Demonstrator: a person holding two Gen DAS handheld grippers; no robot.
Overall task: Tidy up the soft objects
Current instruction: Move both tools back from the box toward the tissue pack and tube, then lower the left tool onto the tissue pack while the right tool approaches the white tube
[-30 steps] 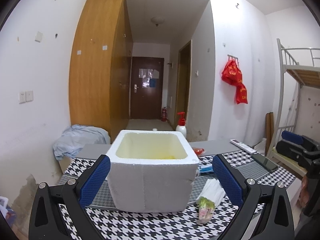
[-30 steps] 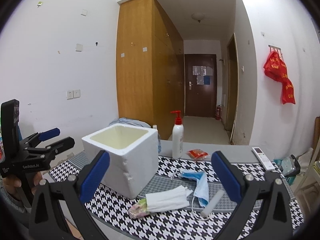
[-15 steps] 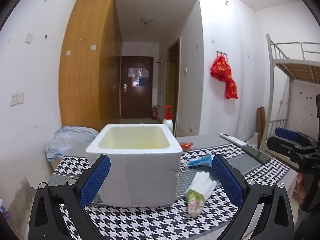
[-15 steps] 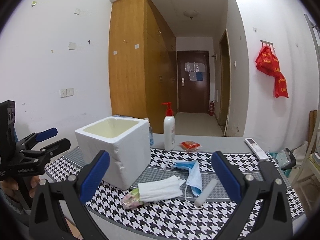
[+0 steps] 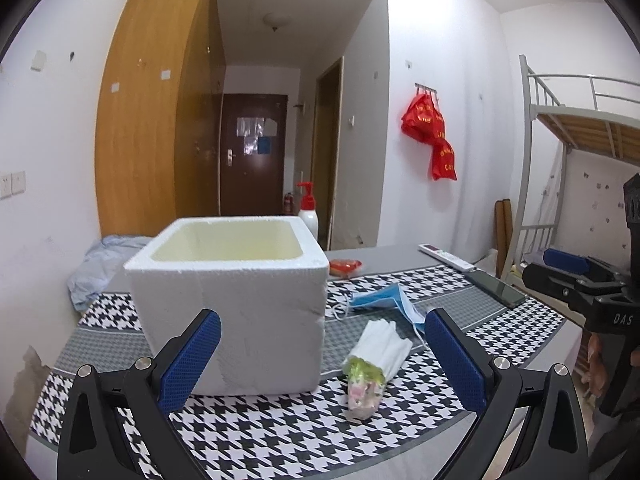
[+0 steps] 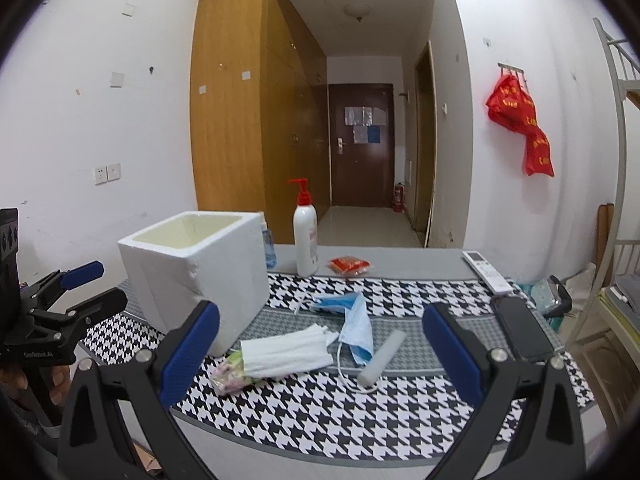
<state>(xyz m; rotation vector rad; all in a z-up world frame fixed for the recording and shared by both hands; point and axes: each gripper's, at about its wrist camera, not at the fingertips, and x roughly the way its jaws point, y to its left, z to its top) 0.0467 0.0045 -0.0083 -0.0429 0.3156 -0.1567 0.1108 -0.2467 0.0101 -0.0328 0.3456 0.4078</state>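
Right wrist view, left to right: your left gripper (image 6: 80, 292) and right gripper (image 6: 320, 344) gape wide, holding nothing. Foam box (image 6: 192, 264) at 10 o'clock looks empty; 2 masks, white (image 6: 286, 354) and blue (image 6: 352, 320), await at 12, so nothing's sorted yet.

On the worktop (image 6: 400, 412) the foam box (image 6: 192, 272) stands at the left. Just right of its near corner lies the stack of masks (image 6: 286, 354), with a loose mask (image 6: 354, 330) right of that and a roll (image 6: 382, 356) beyond. Behind stand a pump bottle (image 6: 306, 240) and a packet (image 6: 348, 265). At the far right lie a remote (image 6: 486, 271) and what may be a phone (image 6: 520, 330).
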